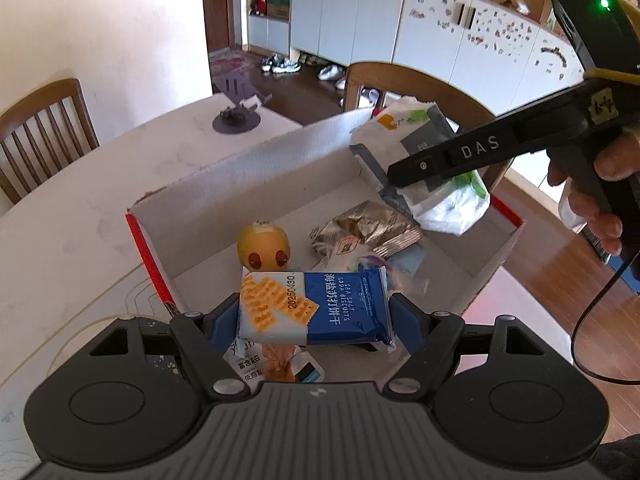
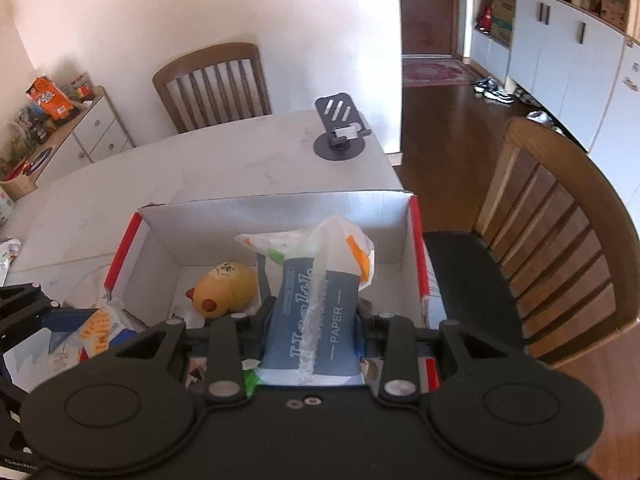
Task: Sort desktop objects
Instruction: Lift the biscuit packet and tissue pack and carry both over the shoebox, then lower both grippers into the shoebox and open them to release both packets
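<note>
My left gripper is shut on a blue and white soda biscuit packet, held over the near edge of an open cardboard box. My right gripper is shut on a grey-blue tissue pack and holds it above the same box; in the left wrist view that tissue pack hangs over the box's right side. Inside the box lie a yellow toy with brown eyes and a crumpled silver wrapper. The yellow toy shows in the right wrist view too.
The box stands on a pale table near its corner. A dark phone stand sits at the far corner. Wooden chairs stand at the right and the far side. More snack packets lie under my left gripper.
</note>
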The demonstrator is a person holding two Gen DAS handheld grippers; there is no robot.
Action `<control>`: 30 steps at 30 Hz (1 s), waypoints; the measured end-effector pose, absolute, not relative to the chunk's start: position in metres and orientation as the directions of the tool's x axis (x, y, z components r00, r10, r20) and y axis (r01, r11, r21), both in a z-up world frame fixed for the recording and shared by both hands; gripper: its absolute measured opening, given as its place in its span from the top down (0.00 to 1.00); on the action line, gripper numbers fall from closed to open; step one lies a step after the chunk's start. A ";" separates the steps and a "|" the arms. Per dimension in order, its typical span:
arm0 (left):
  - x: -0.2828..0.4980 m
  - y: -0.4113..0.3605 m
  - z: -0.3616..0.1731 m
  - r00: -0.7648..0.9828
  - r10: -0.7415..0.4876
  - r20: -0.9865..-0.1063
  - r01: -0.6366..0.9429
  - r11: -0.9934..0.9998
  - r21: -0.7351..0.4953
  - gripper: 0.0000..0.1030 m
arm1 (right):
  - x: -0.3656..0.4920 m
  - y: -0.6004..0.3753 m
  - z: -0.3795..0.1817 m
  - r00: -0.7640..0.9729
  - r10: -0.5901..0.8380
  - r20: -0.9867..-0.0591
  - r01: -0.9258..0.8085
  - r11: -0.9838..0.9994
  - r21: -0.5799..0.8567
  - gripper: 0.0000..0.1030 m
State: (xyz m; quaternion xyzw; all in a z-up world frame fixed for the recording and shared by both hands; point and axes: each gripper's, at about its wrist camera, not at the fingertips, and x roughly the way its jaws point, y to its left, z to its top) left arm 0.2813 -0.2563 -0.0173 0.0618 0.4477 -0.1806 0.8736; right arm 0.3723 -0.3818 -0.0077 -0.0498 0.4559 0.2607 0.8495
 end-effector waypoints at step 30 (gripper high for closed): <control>0.322 -0.268 -0.056 0.404 -0.253 -0.879 0.390 0.917 -0.084 0.24 | 0.407 -0.346 -0.058 0.344 0.355 -0.869 -0.567 0.816 0.109 0.66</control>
